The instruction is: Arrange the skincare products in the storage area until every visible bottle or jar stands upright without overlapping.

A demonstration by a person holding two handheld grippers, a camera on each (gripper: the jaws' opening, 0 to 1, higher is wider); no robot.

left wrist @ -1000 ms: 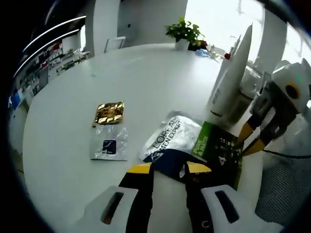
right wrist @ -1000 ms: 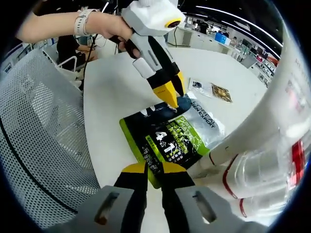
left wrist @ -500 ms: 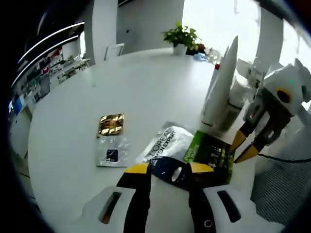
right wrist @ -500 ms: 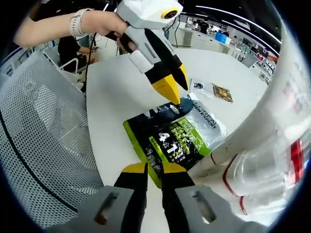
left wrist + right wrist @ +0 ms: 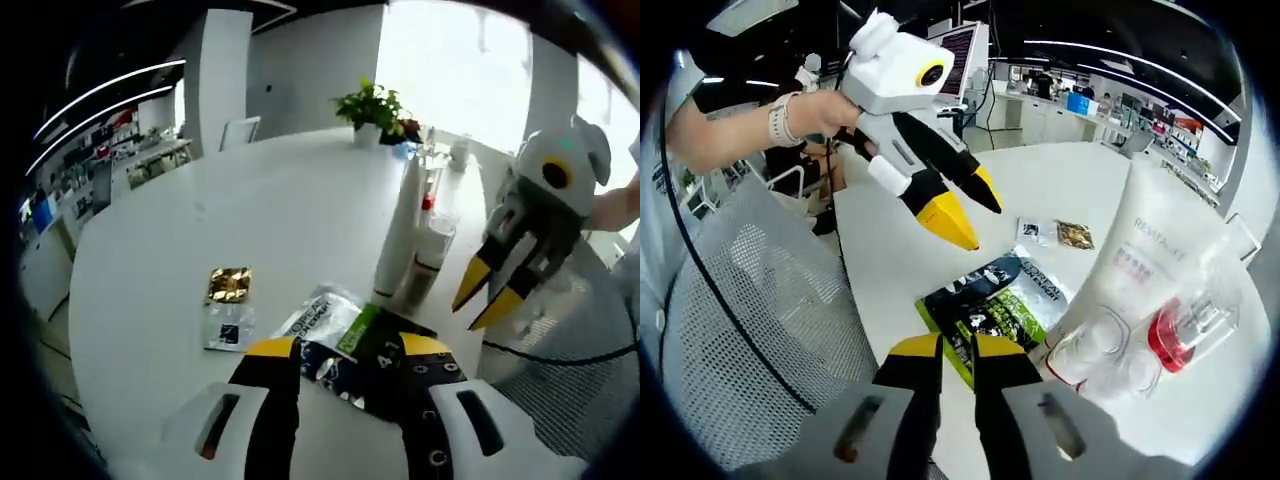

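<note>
With both grippers raised well clear since a second ago, nothing gripped. Left gripper point(image 5: 340, 358): jaws apart, empty, above the green sachet point(image 5: 392, 352). Right gripper point(image 5: 957, 350): jaws together, empty. Sachets flat and overlapping on the white table point(image 5: 270, 215), silver sachet point(image 5: 315, 318) partly beneath. White tube point(image 5: 1140, 265) and red-capped bottle point(image 5: 1185, 328) upright beside them. Judged: retreat only; overlap unresolved.

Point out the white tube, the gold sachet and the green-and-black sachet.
white tube point(image 5: 1137, 262): right gripper view, on its printed body.
gold sachet point(image 5: 229, 283): left gripper view, on its foil face.
green-and-black sachet point(image 5: 975, 318): right gripper view, on its printed front.
</note>
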